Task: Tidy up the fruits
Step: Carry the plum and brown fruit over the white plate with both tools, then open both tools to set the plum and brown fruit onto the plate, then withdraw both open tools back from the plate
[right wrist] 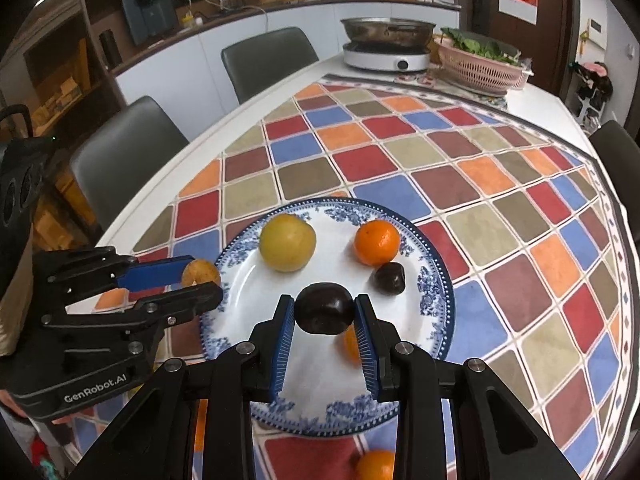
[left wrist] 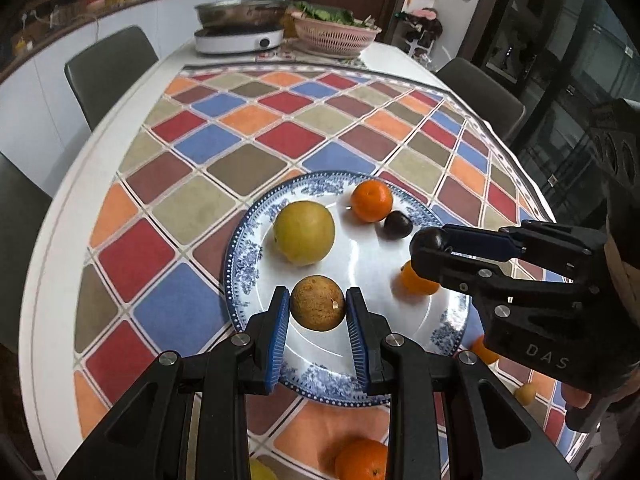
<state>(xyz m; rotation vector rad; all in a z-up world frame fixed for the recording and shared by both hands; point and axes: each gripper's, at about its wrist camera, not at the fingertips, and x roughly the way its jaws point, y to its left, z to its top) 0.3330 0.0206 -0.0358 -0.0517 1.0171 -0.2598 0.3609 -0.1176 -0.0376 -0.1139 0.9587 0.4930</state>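
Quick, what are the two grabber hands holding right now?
Left gripper: closed on a brownish round fruit, over the blue-and-white plate.
Right gripper: closed on a dark plum, above the same plate.

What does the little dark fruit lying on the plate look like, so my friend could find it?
Find the blue-and-white plate on the checked tablecloth. On its right side, beside the orange tangerine, lies the small dark fruit. It is smaller and near black, and lies free, unlike the bigger dark fruit held in the right hand-held gripper.
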